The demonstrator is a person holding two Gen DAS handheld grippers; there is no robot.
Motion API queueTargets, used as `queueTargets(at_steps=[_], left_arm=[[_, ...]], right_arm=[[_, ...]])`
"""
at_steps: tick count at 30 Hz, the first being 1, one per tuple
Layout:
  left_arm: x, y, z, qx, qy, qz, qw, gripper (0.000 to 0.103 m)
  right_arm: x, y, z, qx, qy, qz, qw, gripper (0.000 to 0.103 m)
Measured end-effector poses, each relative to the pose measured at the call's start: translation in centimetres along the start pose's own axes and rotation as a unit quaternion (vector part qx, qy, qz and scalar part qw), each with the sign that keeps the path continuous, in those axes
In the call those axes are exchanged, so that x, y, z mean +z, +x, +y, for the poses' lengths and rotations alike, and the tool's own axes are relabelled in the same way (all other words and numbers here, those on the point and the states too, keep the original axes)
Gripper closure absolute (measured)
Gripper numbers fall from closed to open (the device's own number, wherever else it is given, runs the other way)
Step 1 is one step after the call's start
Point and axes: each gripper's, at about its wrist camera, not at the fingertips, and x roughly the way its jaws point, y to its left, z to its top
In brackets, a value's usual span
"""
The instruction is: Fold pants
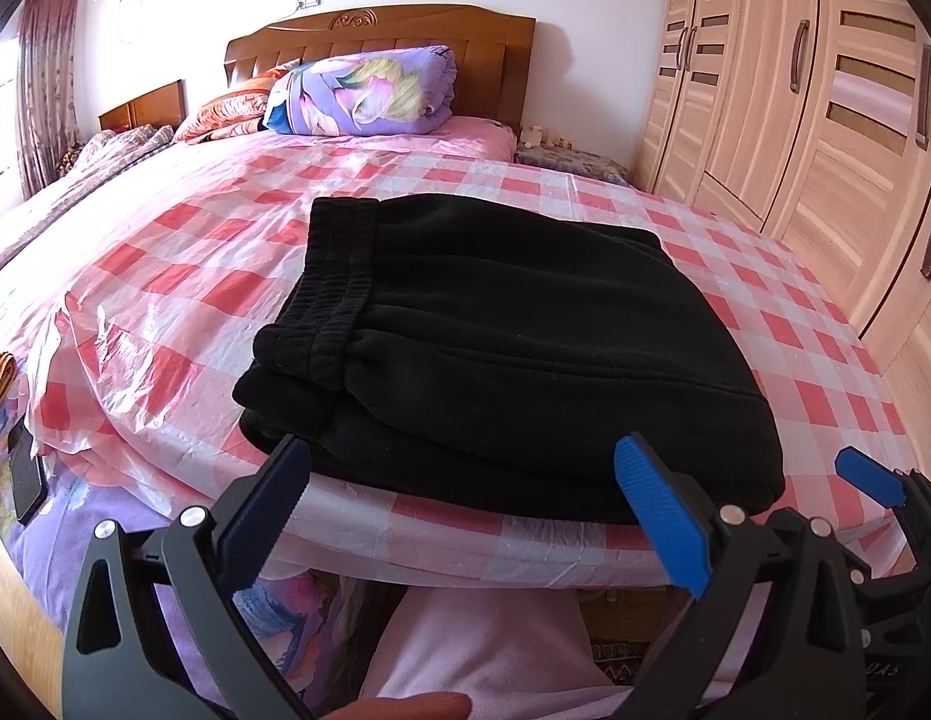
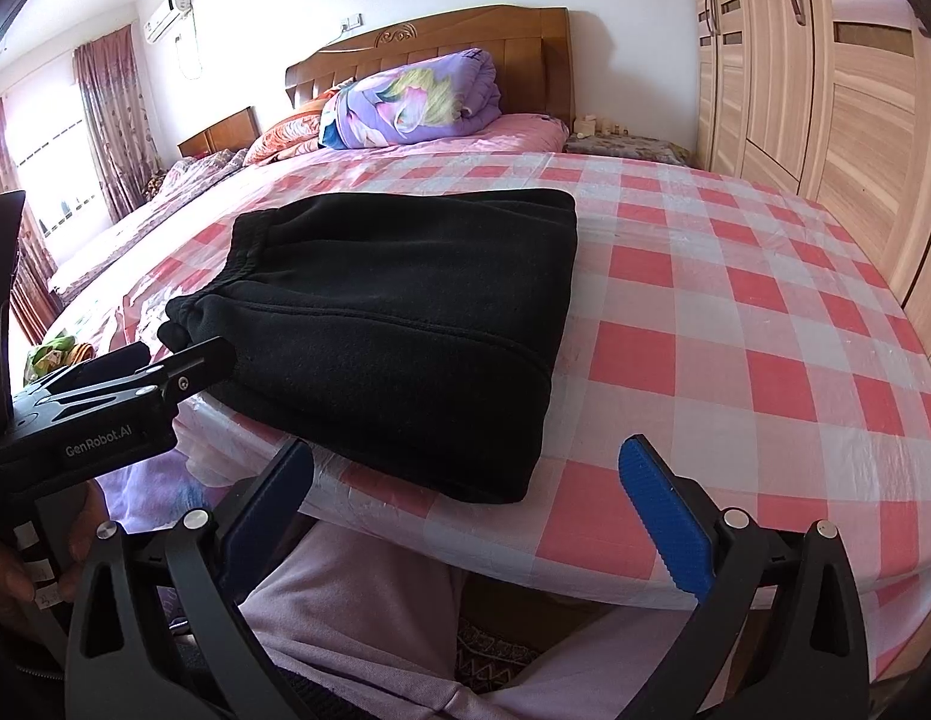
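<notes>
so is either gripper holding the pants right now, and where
Nothing is held. The left gripper and right gripper are both open and clear of the folded black fleece pants on the checked plastic sheet.

Bed (image 1: 165, 276) with wooden headboard (image 1: 381, 30), pink sheet. Red-and-white checked plastic cover (image 1: 765, 324) spread over most of bed, crinkled at left. Black pants (image 1: 513, 348), folded into compact stack, lie on cover near near edge, waistband at left. Far end: folded purple floral quilt (image 1: 369, 90) on bed by headboard, orange pillow (image 1: 225, 108) just left of it.
</notes>
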Motion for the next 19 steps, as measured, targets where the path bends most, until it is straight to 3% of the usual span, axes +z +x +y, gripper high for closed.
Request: queueTargets(at_steps=[19], left_arm=[[0.2,0.6,-1.0,-0.020,0.006,0.019,0.9996,0.002]], right_arm=[[0.1,-0.2,-0.2,0.002,0.004,-0.003,1.000,0.004]])
